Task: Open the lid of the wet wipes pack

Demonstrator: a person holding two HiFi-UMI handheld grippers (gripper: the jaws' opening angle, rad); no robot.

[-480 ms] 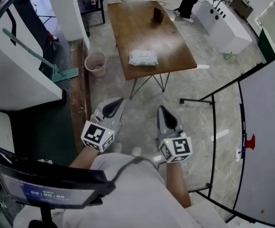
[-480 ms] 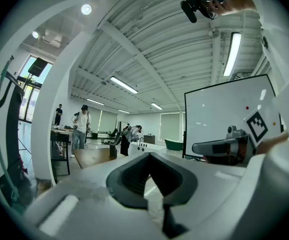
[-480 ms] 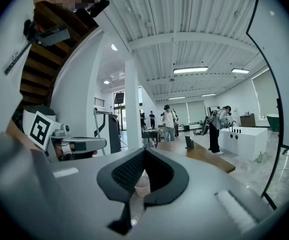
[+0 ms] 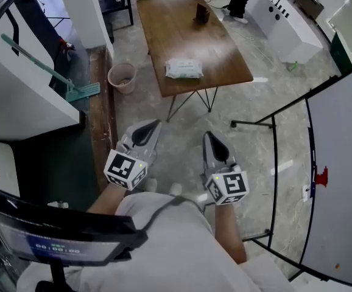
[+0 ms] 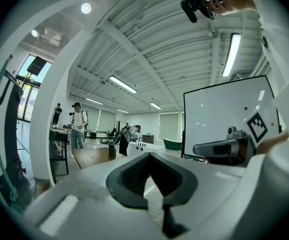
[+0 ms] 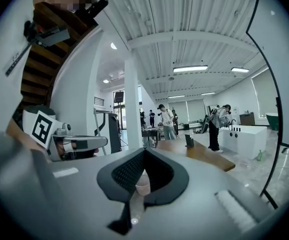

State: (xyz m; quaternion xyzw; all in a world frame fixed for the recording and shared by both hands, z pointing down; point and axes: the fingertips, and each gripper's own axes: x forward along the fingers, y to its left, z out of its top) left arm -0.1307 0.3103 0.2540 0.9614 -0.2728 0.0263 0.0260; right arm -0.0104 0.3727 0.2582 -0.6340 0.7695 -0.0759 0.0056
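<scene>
The wet wipes pack [image 4: 184,69], white with a pale green label, lies flat near the front edge of a brown wooden table [image 4: 164,29] in the head view. Its lid looks closed. My left gripper [image 4: 152,126] and right gripper [image 4: 208,136] are held low over the grey floor, well short of the table, both shut and empty. In the left gripper view the left gripper [image 5: 150,156] points level with jaws together, and the table [image 5: 92,155] shows far off. The right gripper [image 6: 143,152] also points level and shut; the table [image 6: 197,151] lies ahead.
A dark small box [image 4: 201,14] stands at the table's far end. A pink bucket [image 4: 122,77] and a green mop [image 4: 48,69] sit left of the table. A whiteboard on a black stand [image 4: 340,163] fills the right. A white counter [image 4: 285,29] and people stand beyond.
The view has shifted slightly; the table and pack sit a little higher in the frame. Both grippers stay shut and keep about the same place.
</scene>
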